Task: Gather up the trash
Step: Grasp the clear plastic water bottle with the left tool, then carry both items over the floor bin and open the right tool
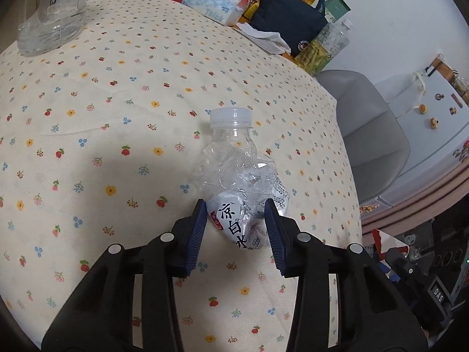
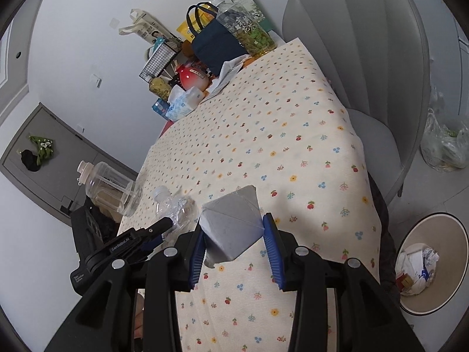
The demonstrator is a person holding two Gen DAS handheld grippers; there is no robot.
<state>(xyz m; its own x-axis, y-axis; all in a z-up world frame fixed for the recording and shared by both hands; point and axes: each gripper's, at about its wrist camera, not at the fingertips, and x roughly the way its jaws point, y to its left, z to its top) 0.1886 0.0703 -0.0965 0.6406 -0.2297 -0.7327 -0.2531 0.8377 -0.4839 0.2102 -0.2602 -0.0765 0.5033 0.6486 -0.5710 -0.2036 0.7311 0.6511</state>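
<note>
Blue pads of the left gripper (image 1: 236, 215) sit on both sides of a crushed clear bottle (image 1: 239, 176), pressing the labelled lower part; bottle's white cap (image 1: 231, 118) points away from the claw, ahead of the tips. Bottle lies over the floral tablecloth (image 1: 117, 102); can't tell whether it's lifted or resting on the cloth. Far ahead & left of that claw stands a big clear jug (image 1: 52, 14). Far ahead & right: tissue pack (image 1: 215, 4), dark blue bag (image 1: 288, 17), green-label bottle (image 1: 324, 45), all at the far table end. Grey chair (image 1: 366, 126) is off to the right, past the table edge.

Right gripper (image 2: 231, 231) is clamped on a grey folded carton piece (image 2: 231, 220), pads touching its two sides, carton sticking out ahead of the tips & above the tablecloth (image 2: 293, 117). Just left of this claw, the left gripper (image 2: 164, 226) shows from the side w/ the crushed bottle (image 2: 176, 205) at its tip, near the table's left edge. Further left, the clear jug (image 2: 110, 187) appears tilted in this view. Right & below the right claw, on the floor, an open trash bin (image 2: 433, 264) w/ white paper scraps & wrappers already inside. Grey chair (image 2: 366, 58) is ahead-right, pushed against the table side; a clear plastic bag (image 2: 445, 143) sits on the floor beyond it. Clutter incl. the blue bag (image 2: 217, 44) & tissue pack (image 2: 183, 104) lies far ahead.
</note>
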